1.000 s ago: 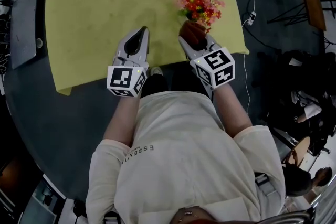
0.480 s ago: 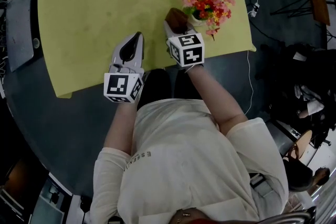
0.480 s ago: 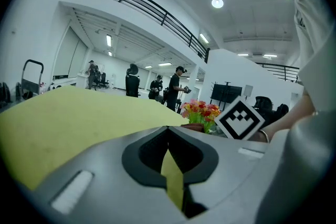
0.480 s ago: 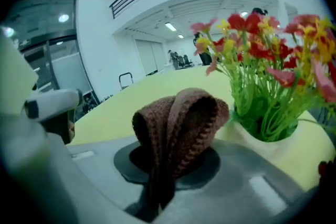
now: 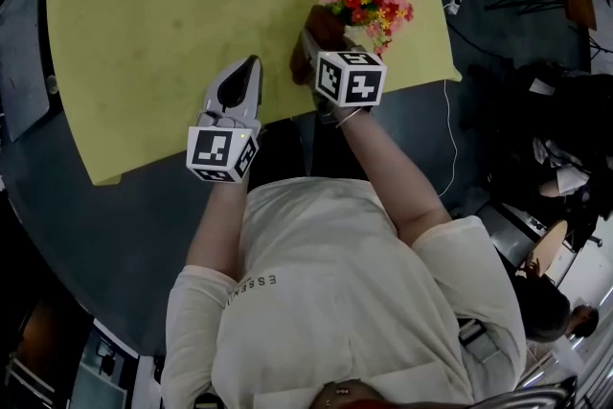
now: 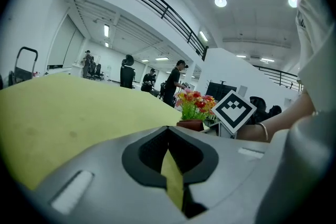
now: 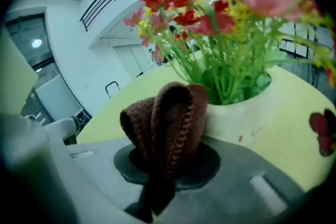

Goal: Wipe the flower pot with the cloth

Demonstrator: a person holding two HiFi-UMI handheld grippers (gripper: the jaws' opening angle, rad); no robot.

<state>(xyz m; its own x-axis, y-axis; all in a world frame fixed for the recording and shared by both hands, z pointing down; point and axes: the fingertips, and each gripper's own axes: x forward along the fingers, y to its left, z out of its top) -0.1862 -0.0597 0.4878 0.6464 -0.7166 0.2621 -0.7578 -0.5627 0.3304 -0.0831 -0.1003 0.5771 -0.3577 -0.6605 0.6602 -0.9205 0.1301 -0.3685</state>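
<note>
Clamping a folded brown cloth (image 7: 167, 118), the right hand-held gripper (image 7: 164, 176) holds it against the side of the white flower pot (image 7: 247, 118), a contact only the right gripper view shows. The left hand-held gripper (image 6: 172, 176) is closed on nothing, to the left over the yellow desk (image 5: 144, 5); the head view places the pot near the desk's near right corner.

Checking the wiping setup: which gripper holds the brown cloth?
The right gripper, by the flower pot, grips the cloth; the left gripper is shut and empty.
</note>
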